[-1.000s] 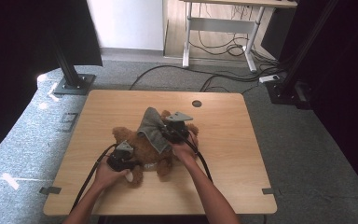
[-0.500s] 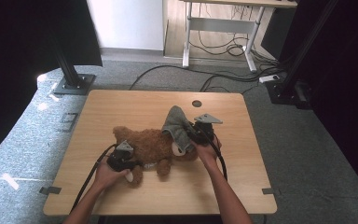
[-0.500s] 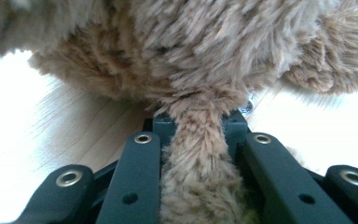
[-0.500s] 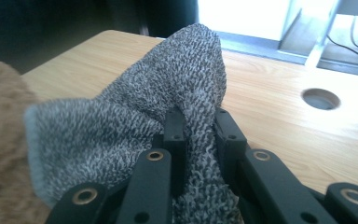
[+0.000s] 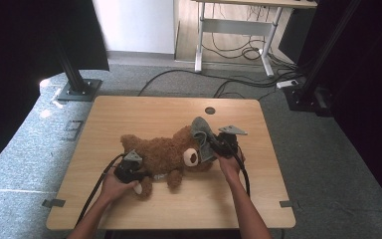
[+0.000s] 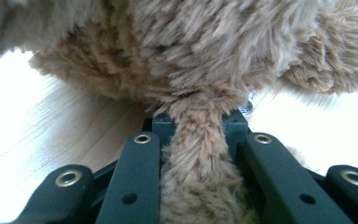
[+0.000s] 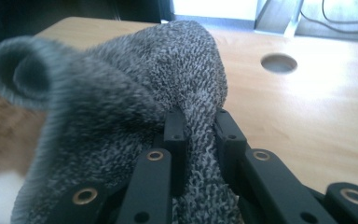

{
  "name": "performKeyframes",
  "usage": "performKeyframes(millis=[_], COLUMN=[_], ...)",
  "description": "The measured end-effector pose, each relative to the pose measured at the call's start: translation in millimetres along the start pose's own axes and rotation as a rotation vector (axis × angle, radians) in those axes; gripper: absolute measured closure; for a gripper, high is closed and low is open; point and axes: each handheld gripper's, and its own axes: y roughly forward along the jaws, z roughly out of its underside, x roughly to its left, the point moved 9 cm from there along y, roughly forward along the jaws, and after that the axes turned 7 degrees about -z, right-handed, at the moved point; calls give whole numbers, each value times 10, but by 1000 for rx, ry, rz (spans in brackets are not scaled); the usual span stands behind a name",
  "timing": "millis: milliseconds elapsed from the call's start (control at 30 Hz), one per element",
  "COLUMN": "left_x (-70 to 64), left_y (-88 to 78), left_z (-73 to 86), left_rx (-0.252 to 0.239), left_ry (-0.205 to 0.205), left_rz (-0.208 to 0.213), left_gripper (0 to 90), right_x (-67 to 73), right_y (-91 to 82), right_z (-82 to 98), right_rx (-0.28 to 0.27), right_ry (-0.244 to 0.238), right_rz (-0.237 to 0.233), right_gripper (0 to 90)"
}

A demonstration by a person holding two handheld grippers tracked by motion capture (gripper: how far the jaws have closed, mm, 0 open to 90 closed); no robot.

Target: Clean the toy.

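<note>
A brown teddy bear (image 5: 166,154) lies on its back across the middle of the wooden table (image 5: 144,109), head to the right. My left gripper (image 5: 138,172) is shut on the bear's leg (image 6: 198,154), whose fur is pinched between the black jaws. My right gripper (image 5: 214,144) is shut on a grey knitted garment (image 5: 202,137) beside the bear's head; the knit (image 7: 135,102) bunches up between its jaws. The garment rests against the head and I cannot tell if part of it is still on the bear.
A round cable hole (image 5: 209,110) sits in the table near its far edge. Black stand bases (image 5: 77,89) and loose cables (image 5: 238,82) lie on the grey floor beyond. Another desk's legs (image 5: 199,45) stand at the back.
My right gripper has pulled the grey garment to the right, off the bear's body and past its head. The bear's torso and face are now uncovered. The left hand has stayed put.
</note>
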Motion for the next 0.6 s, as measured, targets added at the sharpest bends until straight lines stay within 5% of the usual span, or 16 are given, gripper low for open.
performKeyframes(millis=[300, 600], left_x=[6, 46], left_y=[-5, -79], left_z=[-11, -61], left_rx=[-8, -30], left_ry=[-2, -7], left_rz=[-6, -33], left_gripper=[718, 579], right_x=[-81, -64], right_y=[-60, -67], right_z=[209, 217], right_rx=[-4, -21], right_ry=[47, 28], right_rz=[-23, -24], right_gripper=[785, 786])
